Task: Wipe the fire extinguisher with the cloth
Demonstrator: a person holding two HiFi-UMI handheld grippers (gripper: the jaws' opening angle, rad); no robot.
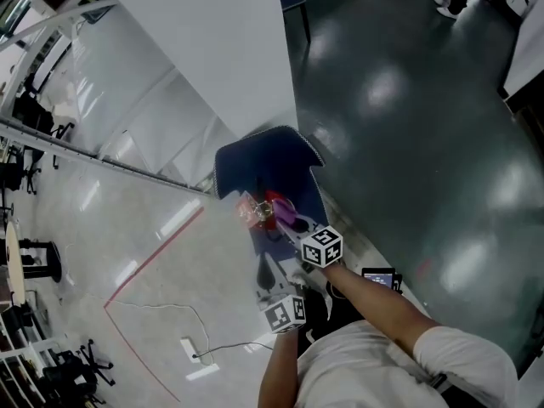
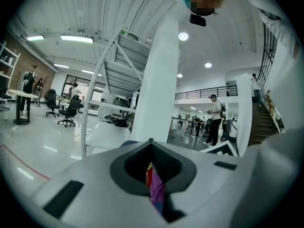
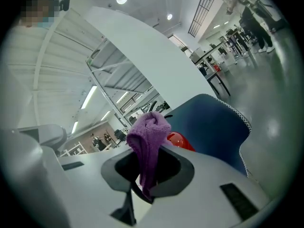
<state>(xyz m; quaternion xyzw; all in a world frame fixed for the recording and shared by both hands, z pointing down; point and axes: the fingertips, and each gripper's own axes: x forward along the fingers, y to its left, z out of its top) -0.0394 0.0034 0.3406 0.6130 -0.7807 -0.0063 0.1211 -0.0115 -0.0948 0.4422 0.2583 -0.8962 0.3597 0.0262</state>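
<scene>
Not much of the fire extinguisher (image 1: 268,204) shows. In the head view it is a small red blob with glare at the centre of the frame, standing on a dark blue mat (image 1: 263,164) on the floor. In the right gripper view only a red dome (image 3: 179,140) peeks out at mid-frame, the rest hidden behind the claw's grey body and the cloth (image 3: 147,137).

The right claw (image 3: 149,164) is clamped on that purple cloth, which bunches above the jaws and hangs down through them. From above, the cloth (image 1: 286,217) lies right against the red top, though I cannot tell whether they touch.

The left claw (image 2: 152,175) sits lower in the head view (image 1: 270,272), short of the extinguisher, its tips dark and hard to read there. In its own view the jaws are drawn together to a thin slit with nothing visibly pinched. A sliver of red and purple shows through the slit.

A white pillar (image 1: 229,49) rises just behind the mat and fills the upper middle of the frame. Glossy dark floor (image 1: 408,143) spreads to the right. On the paler floor at lower left there is a red line (image 1: 153,262) and a cable running to a small white box (image 1: 189,347). Both of the person's arms are cut off at the bottom edge.
</scene>
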